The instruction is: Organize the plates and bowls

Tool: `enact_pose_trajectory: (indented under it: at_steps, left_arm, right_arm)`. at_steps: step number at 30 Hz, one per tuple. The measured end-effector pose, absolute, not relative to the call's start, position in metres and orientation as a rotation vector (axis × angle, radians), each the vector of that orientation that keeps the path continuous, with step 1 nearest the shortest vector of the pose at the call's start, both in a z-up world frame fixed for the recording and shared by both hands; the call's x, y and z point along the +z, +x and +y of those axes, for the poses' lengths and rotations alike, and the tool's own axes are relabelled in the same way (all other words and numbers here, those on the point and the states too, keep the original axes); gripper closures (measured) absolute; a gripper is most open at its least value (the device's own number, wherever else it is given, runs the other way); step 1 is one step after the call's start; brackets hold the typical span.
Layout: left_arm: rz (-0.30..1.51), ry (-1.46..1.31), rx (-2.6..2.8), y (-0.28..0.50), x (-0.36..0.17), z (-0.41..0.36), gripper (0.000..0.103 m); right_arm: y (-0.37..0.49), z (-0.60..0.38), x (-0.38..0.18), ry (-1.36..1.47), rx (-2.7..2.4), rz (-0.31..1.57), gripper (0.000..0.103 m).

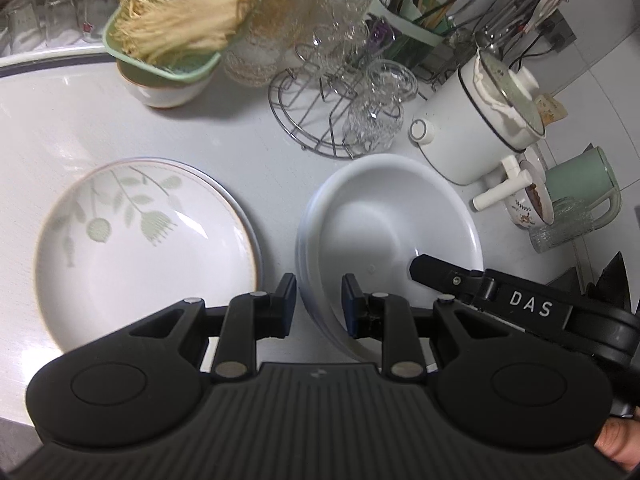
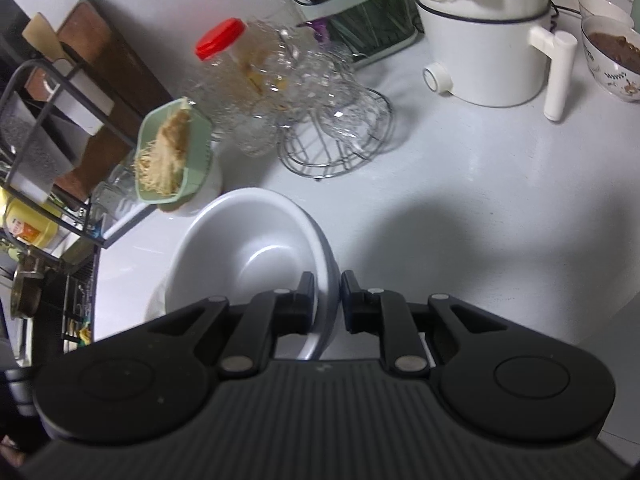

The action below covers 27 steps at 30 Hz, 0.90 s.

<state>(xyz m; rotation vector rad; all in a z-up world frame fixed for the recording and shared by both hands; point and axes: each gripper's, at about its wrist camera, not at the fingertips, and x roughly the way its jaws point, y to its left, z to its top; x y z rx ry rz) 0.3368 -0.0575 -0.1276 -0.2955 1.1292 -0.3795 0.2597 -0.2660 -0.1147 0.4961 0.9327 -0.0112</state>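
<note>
Both tongs clamp opposite rims of stacked white plastic bowls [image 1: 384, 220]: left tongs [image 1: 319, 304], right tongs [image 2: 327, 300]; bare tabletop [image 2: 500, 208] lies rightward.

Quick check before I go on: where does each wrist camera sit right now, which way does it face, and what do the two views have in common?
Left wrist: sits on the left gripper, looking steeply down at the leaf-patterned plate and white bowl stack; its fingers clamp the stack's near rim; the right gripper and a fingertip show.
Right wrist: sits on the right gripper, looking down at the counter; its fingers clamp the white bowl stack's rim.
Shared: the bowl stack, wire rack, white electric pot.
</note>
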Motion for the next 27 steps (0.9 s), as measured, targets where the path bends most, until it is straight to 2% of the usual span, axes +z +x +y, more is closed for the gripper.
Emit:
enact_pose_trajectory:
  at_steps: [11,27]
  left_arm:
    - [1.075,-0.411,-0.293,0.325,-0.115,-0.002,0.075]
    - [1.133,-0.551,-0.103,0.315,-0.159,0.068,0.075]
  right_arm:
    - [0.266,-0.224,-0.106,0.470,0.070,0.933,0.086]
    - [0.301,-0.150,-0.128,0.341,0.222,1.050,0.086]
